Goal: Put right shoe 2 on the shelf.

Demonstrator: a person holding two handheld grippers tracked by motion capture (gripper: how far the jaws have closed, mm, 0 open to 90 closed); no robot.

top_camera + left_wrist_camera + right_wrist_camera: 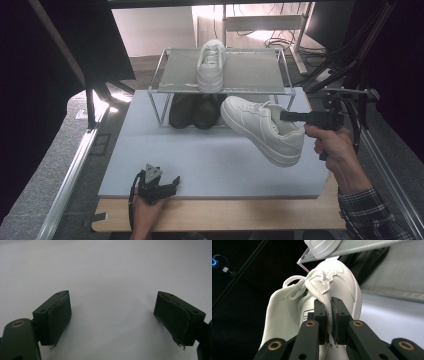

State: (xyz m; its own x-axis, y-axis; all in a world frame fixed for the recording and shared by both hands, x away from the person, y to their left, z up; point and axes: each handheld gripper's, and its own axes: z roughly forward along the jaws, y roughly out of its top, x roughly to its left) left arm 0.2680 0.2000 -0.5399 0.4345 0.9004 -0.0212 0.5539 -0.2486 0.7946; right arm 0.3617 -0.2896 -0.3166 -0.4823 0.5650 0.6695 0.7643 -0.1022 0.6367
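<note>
my right gripper (287, 116) is clamped on the tongue of the white shoe (262, 129), held off the mat near the rack's (225, 90) right front corner, its mate (211, 65) already on top, placing left, left gripper (172, 181) idle with its jaws apart.
</note>
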